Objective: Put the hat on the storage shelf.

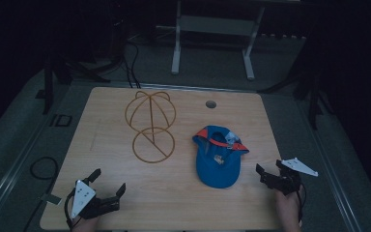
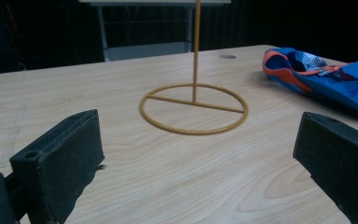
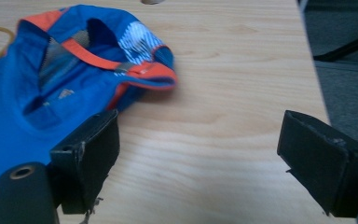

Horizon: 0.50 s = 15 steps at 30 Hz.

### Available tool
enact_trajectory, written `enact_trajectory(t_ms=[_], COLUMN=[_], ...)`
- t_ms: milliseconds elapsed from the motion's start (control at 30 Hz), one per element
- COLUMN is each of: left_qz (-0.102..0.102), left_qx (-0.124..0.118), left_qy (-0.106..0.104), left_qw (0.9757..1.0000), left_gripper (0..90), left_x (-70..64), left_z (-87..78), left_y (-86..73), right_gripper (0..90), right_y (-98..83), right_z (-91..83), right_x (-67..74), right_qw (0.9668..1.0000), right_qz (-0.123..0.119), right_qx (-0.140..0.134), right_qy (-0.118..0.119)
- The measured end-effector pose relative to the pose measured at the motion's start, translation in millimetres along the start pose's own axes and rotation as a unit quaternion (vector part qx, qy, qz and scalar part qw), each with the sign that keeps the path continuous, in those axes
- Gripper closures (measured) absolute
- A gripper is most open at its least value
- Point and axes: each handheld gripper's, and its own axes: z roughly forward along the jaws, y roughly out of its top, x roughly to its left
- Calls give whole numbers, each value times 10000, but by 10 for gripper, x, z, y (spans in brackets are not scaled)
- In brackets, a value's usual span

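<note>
Right claw (image 3: 198, 163) gapes beside cap's (image 3: 51, 93) striped lining.

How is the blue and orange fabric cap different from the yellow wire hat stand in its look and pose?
The blue and orange fabric cap is soft cloth and lies flat, opening up; the yellow wire hat stand is thin rigid wire and stands upright on a ring base. The cap lies near the right gripper, the stand nearer the table's middle, ahead of the left gripper. Both rest on the wooden table, untouched.
</note>
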Motion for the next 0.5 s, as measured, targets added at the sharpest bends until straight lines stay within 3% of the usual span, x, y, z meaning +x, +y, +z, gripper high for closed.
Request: enact_trajectory(t_ms=[300,367,500], left_qz=[25,106,168], left_qx=[63,96,146], left_qy=[-71,-92,-174], left_qw=[10000,9999,9996], left_gripper=[18,18,18], left_x=[-25,-31,-61], left_z=[12,18,26], left_y=[5,0,5], right_gripper=[128,127,127], right_y=[243,332,426], right_z=[175,243,350], right_x=[123,168,269], right_qw=[9991,9985,9978], right_qz=[-317,-338,-534], right_qx=[37,60,202], right_qy=[277,420,331])
